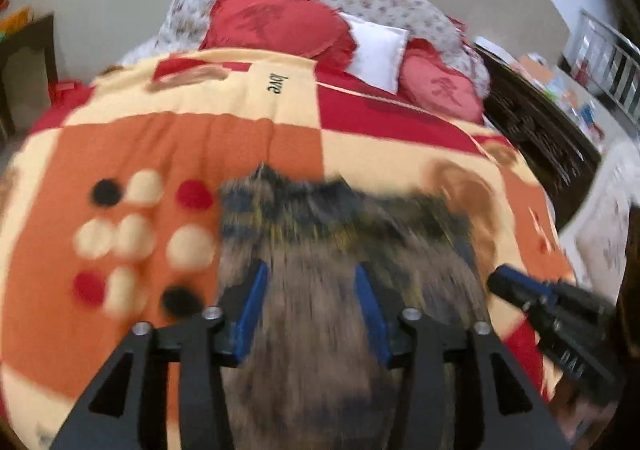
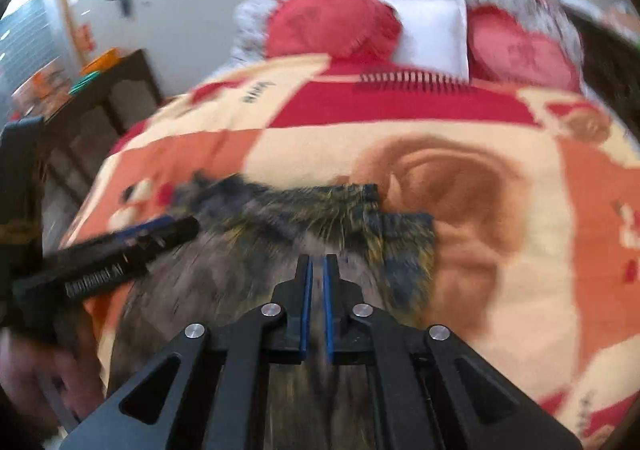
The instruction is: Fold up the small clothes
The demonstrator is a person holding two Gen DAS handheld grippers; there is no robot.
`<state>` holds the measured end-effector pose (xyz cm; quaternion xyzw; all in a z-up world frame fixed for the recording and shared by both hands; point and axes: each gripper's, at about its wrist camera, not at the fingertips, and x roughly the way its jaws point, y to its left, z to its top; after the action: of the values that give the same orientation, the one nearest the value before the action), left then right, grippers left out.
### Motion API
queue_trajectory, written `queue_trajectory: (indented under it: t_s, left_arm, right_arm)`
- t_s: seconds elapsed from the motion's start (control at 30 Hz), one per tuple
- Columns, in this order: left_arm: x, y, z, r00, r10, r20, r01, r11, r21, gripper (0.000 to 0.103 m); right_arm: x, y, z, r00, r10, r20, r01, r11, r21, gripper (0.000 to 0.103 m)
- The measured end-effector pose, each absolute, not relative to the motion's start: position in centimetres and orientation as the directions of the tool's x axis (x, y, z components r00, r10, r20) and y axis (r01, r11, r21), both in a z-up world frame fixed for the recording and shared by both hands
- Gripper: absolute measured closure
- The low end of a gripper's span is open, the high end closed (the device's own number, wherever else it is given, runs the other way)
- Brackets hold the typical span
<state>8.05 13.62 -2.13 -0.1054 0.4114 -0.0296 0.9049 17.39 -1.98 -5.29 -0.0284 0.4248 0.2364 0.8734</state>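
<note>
Garment point(image 1: 320, 250) on the blanket point(image 1: 160, 138) near the foot of the bed: dark, grey-brown in the near part, blue and yellow flecked along the far edge; heavily motion-blurred, type not determinable. Far edge ragged in outline, with a squared blue-yellow flap point(image 2: 404, 246) projecting at the right end, visible in the right wrist view only.

Left gripper point(image 1: 312, 278): jaws spread wide, blue pads point(image 1: 256, 302) well apart, cloth passing beneath and between them; contact not determinable through blur. Right gripper point(image 2: 316, 266): jaws nearly together, narrow gap between the blue pads point(image 2: 307, 290), positioned over the grey-brown part; whether cloth is pinched cannot be told.

Left wrist view only: right gripper seen from the side at lower right point(image 1: 516, 288), at the garment's right edge; dot pattern point(image 1: 140, 242) in black, cream and red left of the garment; the word "love" printed upside down on the blanket.

Right wrist view only: left gripper seen from the side at left point(image 2: 176, 228), lettering on its body, tip over the garment's left part; large brown figure point(image 2: 448, 178) printed on the blanket right of the garment; dark shelf point(image 2: 100, 98) beside the bed.

Both views: red pillows point(image 1: 276, 22) and white pillow point(image 1: 376, 46) at the head of the bed
</note>
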Motion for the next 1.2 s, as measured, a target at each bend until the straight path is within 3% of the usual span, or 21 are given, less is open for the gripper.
queue_trajectory:
  t_s: [0.07, 0.2, 0.3, 0.37, 0.43, 0.53, 0.83, 0.97, 1.07, 1.2]
  left_arm:
    - [4.4, 12.2, -2.2, 0.648, -0.160, -0.745, 0.006, 0.979, -0.205, 0.038]
    - [-1.0, 9.9, -5.1, 0.591, -0.098, -0.801, -0.017, 0.991, -0.133, 0.038]
    - [-2.6, 8.4, -6.8, 0.614, -0.038, -0.788, -0.006, 0.999, -0.054, 0.029]
    - [-2.5, 7.5, -7.1, 0.619, -0.001, -0.785, 0.005, 1.000, 0.002, 0.013]
    - [-1.7, 8.1, -7.7, 0.594, 0.002, -0.804, -0.041, 0.999, -0.027, 0.000]
    - [-1.2, 10.9, -9.1, 0.562, -0.135, -0.816, -0.112, 0.965, -0.237, 0.000]
    - [-1.7, 10.6, -8.9, 0.585, -0.132, -0.800, -0.124, 0.960, -0.250, 0.000]
    - [-2.6, 9.4, -7.2, 0.507, -0.122, -0.853, -0.109, 0.973, -0.204, 0.000]
    - [-4.9, 7.4, -4.5, 0.496, -0.024, -0.868, -0.105, 0.991, -0.087, 0.000]
    - [-7.1, 5.8, -2.0, 0.499, 0.029, -0.866, -0.118, 0.992, -0.035, 0.000]
  right_arm:
    - [14.0, -3.2, -4.8, 0.524, 0.389, -0.758, -0.465, 0.876, 0.128, 0.083]
    - [7.5, -3.6, -7.2, 0.431, 0.410, -0.803, -0.538, 0.832, 0.136, 0.080]
    - [4.3, -3.4, -10.1, 0.411, 0.402, -0.818, -0.597, 0.797, 0.092, 0.080]
    - [4.0, -3.7, -10.1, 0.430, 0.415, -0.802, -0.591, 0.801, 0.098, 0.080]
    - [4.2, -4.2, -9.1, 0.421, 0.421, -0.804, -0.568, 0.813, 0.128, 0.080]
    - [3.1, -5.4, -7.5, 0.469, 0.398, -0.788, -0.543, 0.834, 0.099, 0.080]
    - [-0.9, -11.0, -5.7, 0.461, 0.401, -0.792, -0.436, 0.879, 0.191, 0.080]
    - [-1.5, -11.4, -5.1, 0.466, 0.355, -0.810, -0.414, 0.897, 0.155, 0.080]
    - [-1.6, -11.3, -4.7, 0.483, 0.301, -0.822, -0.399, 0.912, 0.100, 0.080]
    - [-1.5, -11.0, -3.9, 0.490, 0.305, -0.817, -0.409, 0.908, 0.094, 0.080]
